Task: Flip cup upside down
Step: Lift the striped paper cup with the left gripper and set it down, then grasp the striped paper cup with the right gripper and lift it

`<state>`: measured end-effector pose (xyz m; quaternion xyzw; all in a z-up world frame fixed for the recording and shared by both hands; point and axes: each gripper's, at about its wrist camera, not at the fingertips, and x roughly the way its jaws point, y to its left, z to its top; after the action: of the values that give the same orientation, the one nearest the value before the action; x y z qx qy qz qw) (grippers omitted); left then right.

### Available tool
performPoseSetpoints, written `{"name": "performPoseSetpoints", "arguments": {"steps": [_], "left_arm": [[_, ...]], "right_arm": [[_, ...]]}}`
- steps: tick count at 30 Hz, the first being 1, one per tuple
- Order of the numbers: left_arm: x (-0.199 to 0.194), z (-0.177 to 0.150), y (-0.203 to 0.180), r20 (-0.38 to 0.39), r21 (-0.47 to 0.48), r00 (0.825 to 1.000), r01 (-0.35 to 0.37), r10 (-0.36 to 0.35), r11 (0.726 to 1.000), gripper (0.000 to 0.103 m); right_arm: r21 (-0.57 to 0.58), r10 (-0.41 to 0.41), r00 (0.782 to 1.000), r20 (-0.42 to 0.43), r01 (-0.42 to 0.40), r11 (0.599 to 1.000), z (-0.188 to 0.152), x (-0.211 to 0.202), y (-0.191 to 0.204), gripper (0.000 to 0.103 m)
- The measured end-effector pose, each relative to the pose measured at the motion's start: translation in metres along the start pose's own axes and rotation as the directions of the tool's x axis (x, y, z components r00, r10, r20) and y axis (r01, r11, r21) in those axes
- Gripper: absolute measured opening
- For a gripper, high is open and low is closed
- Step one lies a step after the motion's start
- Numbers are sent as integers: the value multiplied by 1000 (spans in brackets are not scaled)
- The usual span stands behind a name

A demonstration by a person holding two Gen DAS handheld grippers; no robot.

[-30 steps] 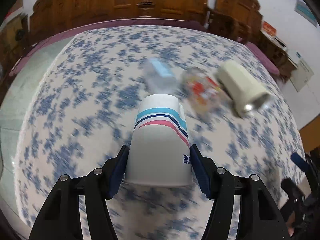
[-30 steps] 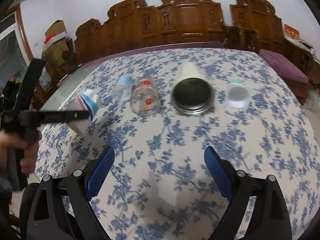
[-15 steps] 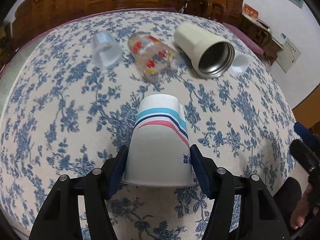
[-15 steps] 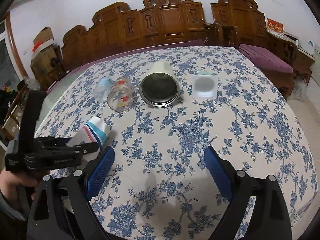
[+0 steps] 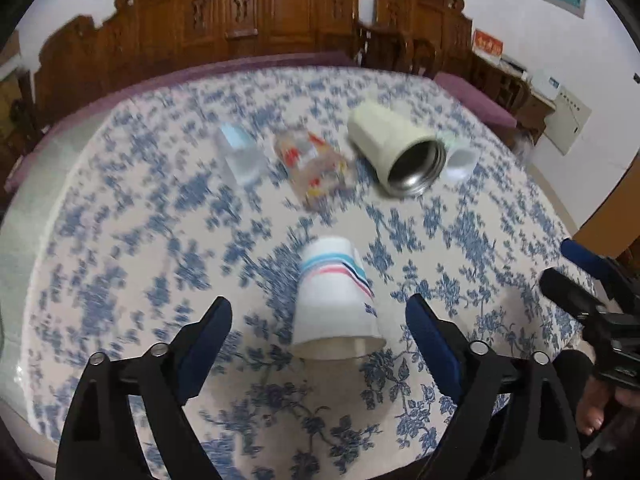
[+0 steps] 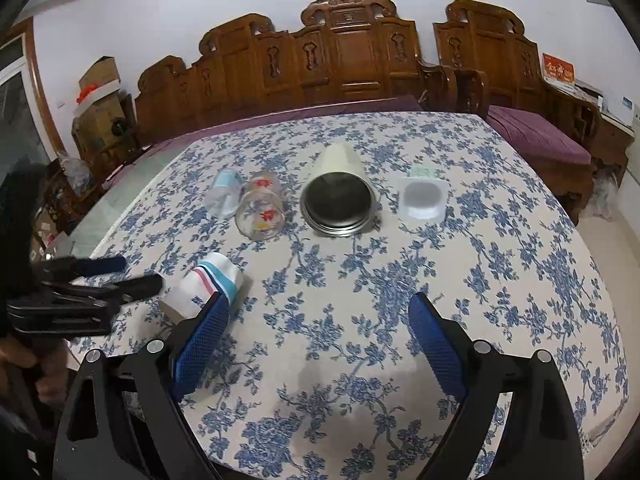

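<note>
A white paper cup (image 5: 334,300) with blue and pink stripes lies on its side on the flowered tablecloth (image 5: 120,240), its open mouth toward me. My left gripper (image 5: 318,320) is open, its fingers apart on either side of the cup and not touching it. In the right wrist view the cup (image 6: 206,286) lies near the table's left edge, with the left gripper (image 6: 120,274) just left of it. My right gripper (image 6: 318,320) is open and empty above the table's near middle.
Farther back lie a small clear plastic cup (image 6: 224,194), a printed glass (image 6: 260,212), a cream steel tumbler (image 6: 338,200) and a square clear container (image 6: 424,198), all on their sides. Carved wooden chairs (image 6: 340,56) stand behind the table.
My left gripper has opened and let go of the paper cup, which now lies on the table. The left gripper has drawn back a little. The right gripper stays open.
</note>
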<state>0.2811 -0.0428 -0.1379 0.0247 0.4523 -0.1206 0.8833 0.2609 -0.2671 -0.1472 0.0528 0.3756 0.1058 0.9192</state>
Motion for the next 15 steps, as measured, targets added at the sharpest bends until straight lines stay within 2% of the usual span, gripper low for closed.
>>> {"name": "performPoseSetpoints", "arguments": {"steps": [8,15], "left_arm": [[-41,3,40,127,-29,988,-82,85,996,94],[-35,-5,87,142,-91,976,-152,164,984,94]], "right_arm": [[-29,49,997,-57,-51,998,10,24,29,92],[1,133,976,-175,-135,991,22,65,64,92]]}}
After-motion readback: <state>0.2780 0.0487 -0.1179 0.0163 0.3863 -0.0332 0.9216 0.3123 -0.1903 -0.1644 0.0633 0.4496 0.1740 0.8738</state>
